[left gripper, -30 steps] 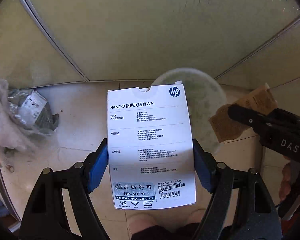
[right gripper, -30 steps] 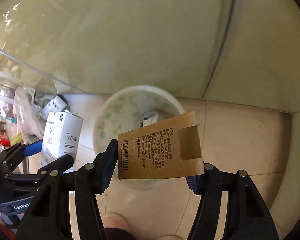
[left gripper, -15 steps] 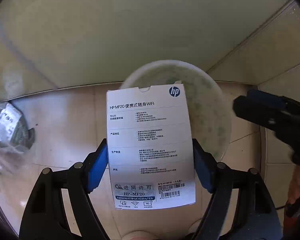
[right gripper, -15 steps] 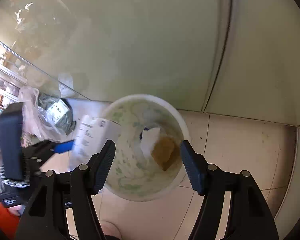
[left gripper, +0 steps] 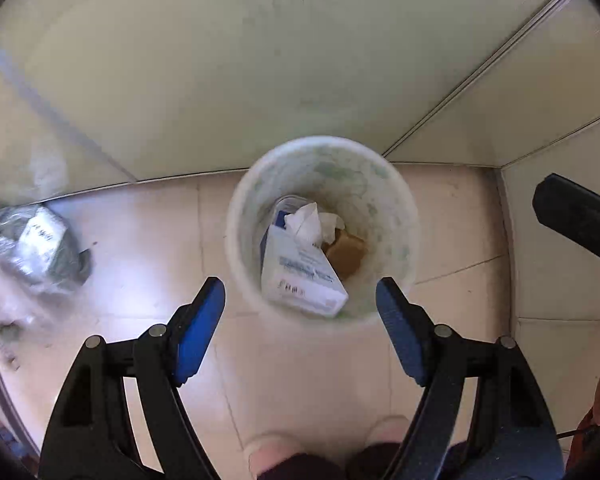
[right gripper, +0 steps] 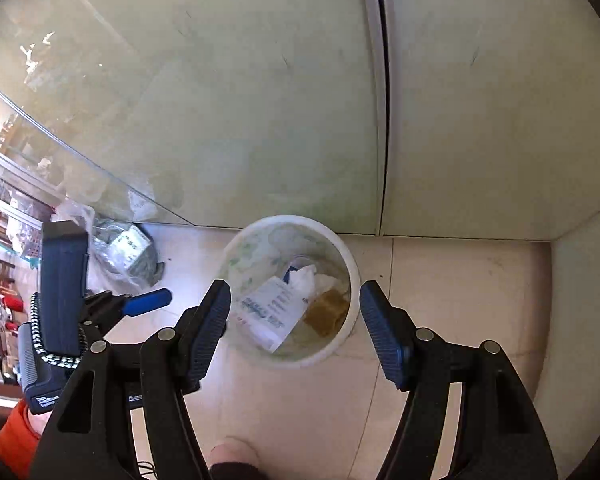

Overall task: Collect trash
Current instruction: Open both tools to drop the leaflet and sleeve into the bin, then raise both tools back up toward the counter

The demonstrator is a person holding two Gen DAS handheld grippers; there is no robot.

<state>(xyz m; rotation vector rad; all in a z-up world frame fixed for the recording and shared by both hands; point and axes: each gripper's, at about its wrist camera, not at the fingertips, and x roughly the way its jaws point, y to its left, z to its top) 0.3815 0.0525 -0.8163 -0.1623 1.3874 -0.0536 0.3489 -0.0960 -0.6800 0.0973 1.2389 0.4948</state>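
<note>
Both the left gripper [left gripper: 300, 328] and right gripper [right gripper: 296, 332] hang nearest, jaws apart and empty. Past them the bin [left gripper: 240, 264] holds the white box [left gripper: 300, 276], tissue and brown card. Far left, a crinkly bag bundle [left gripper: 40, 248] looks light and floppy, so I'd pinch a bunched fold.

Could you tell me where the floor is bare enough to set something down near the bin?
Bare tile lies between the bin and the right wall, and in front of the bin. It is crowded to the left, where a plastic bag of rubbish lies against the glass panel.
</note>
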